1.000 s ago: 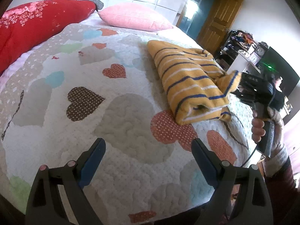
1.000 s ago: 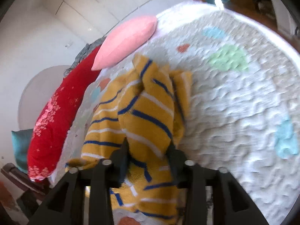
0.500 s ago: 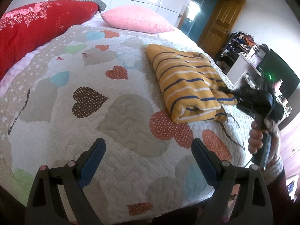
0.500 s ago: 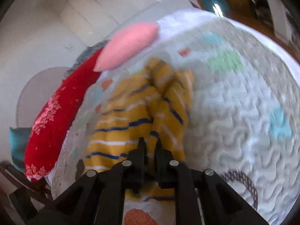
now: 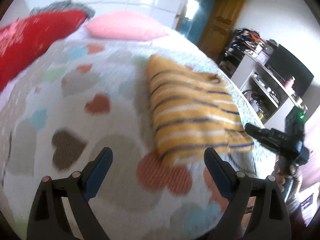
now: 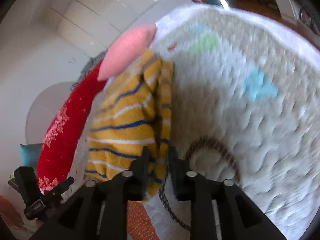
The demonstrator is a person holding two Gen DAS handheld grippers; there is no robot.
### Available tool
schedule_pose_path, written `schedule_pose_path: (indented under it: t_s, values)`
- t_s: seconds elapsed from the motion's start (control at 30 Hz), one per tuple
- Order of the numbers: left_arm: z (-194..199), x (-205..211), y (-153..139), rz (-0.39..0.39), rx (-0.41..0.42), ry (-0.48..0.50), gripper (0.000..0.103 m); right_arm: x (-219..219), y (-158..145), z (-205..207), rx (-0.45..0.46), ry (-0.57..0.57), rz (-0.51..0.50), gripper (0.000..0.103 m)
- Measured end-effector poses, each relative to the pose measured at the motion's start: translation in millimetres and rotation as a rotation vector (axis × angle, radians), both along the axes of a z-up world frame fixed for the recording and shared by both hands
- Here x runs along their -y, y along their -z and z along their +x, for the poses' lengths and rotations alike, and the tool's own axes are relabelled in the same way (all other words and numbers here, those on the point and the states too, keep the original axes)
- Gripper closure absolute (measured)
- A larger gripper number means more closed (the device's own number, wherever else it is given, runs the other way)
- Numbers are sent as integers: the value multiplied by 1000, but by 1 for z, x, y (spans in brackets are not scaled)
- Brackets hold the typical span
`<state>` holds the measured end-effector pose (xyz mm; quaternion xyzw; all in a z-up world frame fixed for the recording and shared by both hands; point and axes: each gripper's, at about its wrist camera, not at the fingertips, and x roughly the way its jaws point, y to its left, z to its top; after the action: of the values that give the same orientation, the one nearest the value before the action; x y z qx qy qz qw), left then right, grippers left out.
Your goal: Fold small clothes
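Observation:
A yellow garment with blue and white stripes (image 5: 192,110) lies folded on the heart-patterned quilt (image 5: 100,140), toward the bed's right edge. It also shows in the right wrist view (image 6: 128,120). My left gripper (image 5: 158,160) is open and empty, held above the quilt just in front of the garment's near edge. My right gripper (image 6: 158,156) sits at the garment's near right corner with its jaws a small gap apart; a bit of fabric lies between them. From the left wrist view the right gripper (image 5: 252,129) points at that corner.
A red cushion (image 5: 30,46) and a pink pillow (image 5: 124,28) lie at the head of the bed. A shelf unit (image 5: 266,88) and a dark screen stand right of the bed, with a wooden door (image 5: 220,20) behind.
The right gripper lowered the lifted part of the garment onto the pile, then its jaws parted slightly. The left gripper moved closer to the garment. Both views are motion-blurred now.

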<state>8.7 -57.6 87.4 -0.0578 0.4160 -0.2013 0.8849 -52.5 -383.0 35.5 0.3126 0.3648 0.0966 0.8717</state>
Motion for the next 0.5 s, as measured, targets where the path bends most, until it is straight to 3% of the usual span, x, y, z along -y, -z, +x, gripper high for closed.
schedule_pose_path:
  t_s: [0.1,0.17,0.23,0.37,0.4,0.43,0.5]
  values:
    - [32,23,-4,29,30,39,11,7,-22,16,47,33,-39,71]
    - [52,37,2,73,22,55,11,9,-35,39,77,48,-70,61]
    - [67,47,13,130,1,48,11,7,-43,65,95,64,-121,45]
    - [75,53,44,155,-94,66,11,-5,-40,125,29,13,-220,43]
    - [73,53,50,149,-108,68,11,-9,-35,141,-12,-47,-219,61]
    - [72,51,56,142,-121,70,11,-14,-29,156,-54,-122,-202,93]
    - [71,49,64,119,-142,64,11,-18,-23,178,-90,-158,-228,93]
